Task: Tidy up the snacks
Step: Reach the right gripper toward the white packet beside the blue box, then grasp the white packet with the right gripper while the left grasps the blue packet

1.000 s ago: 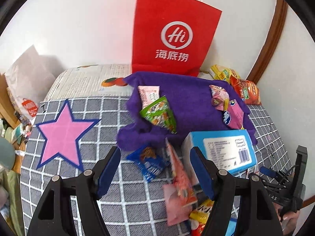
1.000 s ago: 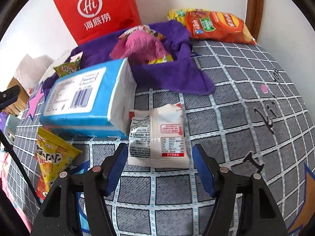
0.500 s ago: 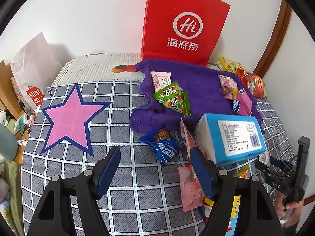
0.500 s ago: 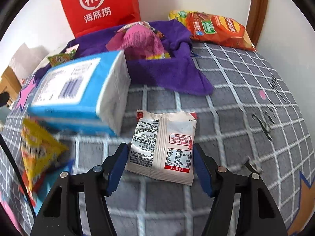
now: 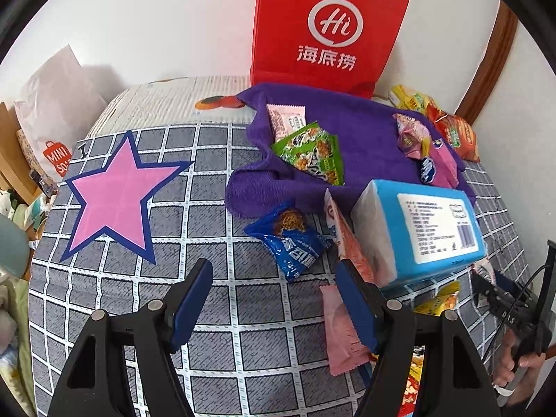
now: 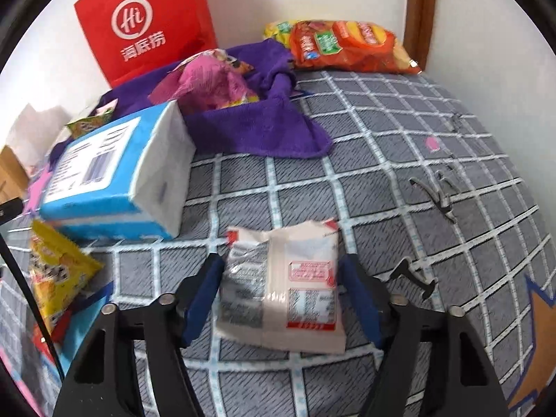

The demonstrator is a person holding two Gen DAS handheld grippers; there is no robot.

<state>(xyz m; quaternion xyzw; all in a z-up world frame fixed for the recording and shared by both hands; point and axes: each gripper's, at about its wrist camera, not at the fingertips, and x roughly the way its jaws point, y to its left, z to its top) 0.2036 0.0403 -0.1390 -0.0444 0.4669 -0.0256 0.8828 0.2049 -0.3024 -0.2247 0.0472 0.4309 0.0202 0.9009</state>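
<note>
Since half a second ago the right gripper (image 6: 281, 292) has slid forward over the checked bedspread (image 6: 399, 160), so that the white snack packet (image 6: 283, 288) now lies between its blue pads rather than just ahead of them. The jaws stand spread, one pad on each side of the packet, apparently not yet pressing it; motion blur makes contact hard to judge. The packet lies flat, printed back up, its long axis running away from the claw toward the far wall, so a straight closing would pinch it across its short width.

The left gripper (image 5: 274, 299) has drawn back and higher over the bedspread's near-left part, also released and carrying nothing; the blue cookie packet (image 5: 295, 239) lies just ahead of it and a pink wrapper (image 5: 342, 333) beside its right pad.

The right claw is plainly the nearer to the white packet. To that packet's left stands the blue tissue pack (image 6: 114, 177), near but apart; to its right the spread is bare toward the edge. Beyond, the purple towel (image 6: 264, 128) holds several snacks before the red paper bag (image 6: 146, 24) at the far edge, with an orange chip bag (image 6: 351, 47) in the far right corner.
</note>
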